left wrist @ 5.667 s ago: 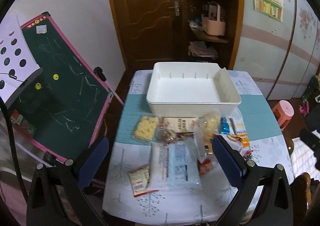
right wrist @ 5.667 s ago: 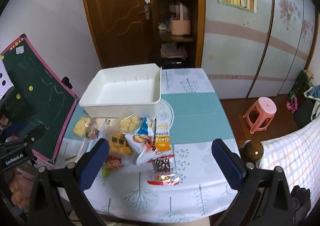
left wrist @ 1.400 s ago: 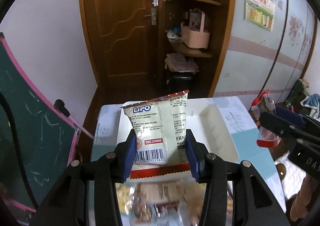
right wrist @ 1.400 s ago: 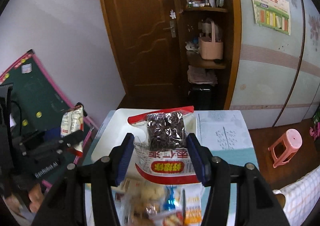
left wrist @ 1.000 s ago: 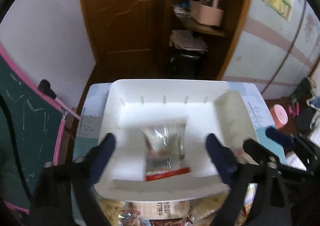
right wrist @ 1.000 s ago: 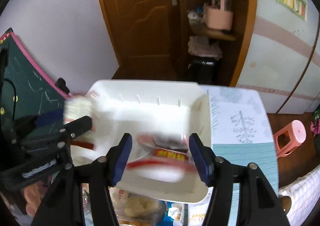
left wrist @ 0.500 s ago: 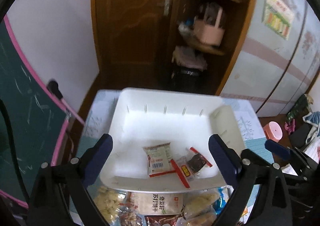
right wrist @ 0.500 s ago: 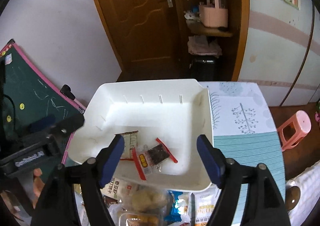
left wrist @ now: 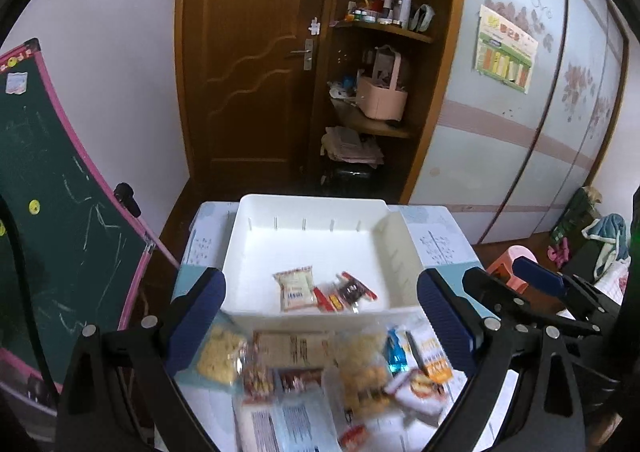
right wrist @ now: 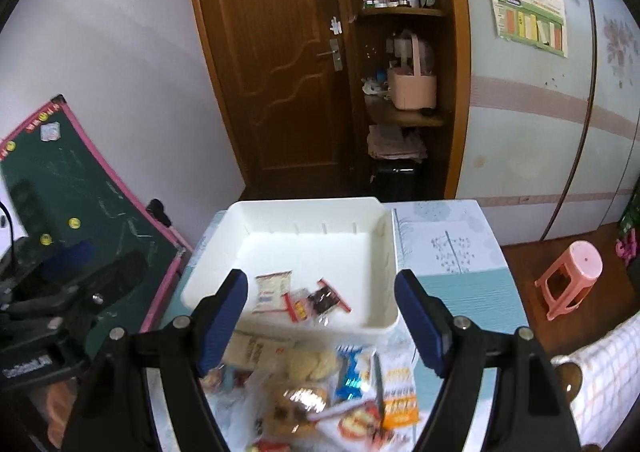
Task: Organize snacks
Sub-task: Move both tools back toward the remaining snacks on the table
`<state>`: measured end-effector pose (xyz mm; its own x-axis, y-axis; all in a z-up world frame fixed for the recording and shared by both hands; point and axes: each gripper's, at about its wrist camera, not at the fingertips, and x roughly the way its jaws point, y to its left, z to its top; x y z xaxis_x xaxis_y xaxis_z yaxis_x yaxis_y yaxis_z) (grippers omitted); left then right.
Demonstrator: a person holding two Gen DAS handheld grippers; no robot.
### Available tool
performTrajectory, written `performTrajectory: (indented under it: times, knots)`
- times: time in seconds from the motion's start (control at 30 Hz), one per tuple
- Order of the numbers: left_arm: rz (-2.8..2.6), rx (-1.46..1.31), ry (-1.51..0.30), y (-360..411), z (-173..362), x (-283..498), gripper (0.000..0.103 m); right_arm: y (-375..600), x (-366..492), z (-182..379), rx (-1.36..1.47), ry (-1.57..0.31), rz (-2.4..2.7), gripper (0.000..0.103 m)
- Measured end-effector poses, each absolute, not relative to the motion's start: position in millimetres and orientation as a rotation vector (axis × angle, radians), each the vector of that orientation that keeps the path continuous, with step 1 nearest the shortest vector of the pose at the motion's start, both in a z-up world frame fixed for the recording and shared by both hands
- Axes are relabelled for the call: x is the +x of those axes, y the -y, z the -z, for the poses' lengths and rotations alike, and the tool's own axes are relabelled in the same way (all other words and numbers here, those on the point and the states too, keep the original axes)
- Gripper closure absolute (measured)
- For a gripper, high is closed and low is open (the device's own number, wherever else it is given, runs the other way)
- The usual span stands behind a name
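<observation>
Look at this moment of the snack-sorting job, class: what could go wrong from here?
1. The snacks left on the table lie in an overlapping pile; a grab there may pinch two packets together.
2. The blue packet and the orange packet touch, so lifting one could drag the other.
3. The pile sits against the white bin, so the open left gripper or right gripper may bump its front wall.

Two packets (left wrist: 320,290) now in bin (left wrist: 404,252)
</observation>
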<state>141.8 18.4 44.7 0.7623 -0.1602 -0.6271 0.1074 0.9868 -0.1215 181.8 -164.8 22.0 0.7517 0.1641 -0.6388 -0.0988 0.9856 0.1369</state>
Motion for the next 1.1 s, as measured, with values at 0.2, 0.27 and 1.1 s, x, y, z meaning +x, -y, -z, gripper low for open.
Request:
performTrajectory:
  times: [0.2,0.27,1.1]
  knots:
    - [0.132,-0.083,-0.677,-26,-46,84,0.007,156,127,-30,0.024,-0.684,-0.130,0.026]
    - [0.129,-0.085,-0.668,-27,-45,67,0.007,155,111,-30,0.027,-0.679,-0.134,0.026]
    - [0.077,-0.018,-0.966,-43,104,47,0.007,191,77,39,-0.030,-0.773,-0.127,0.025]
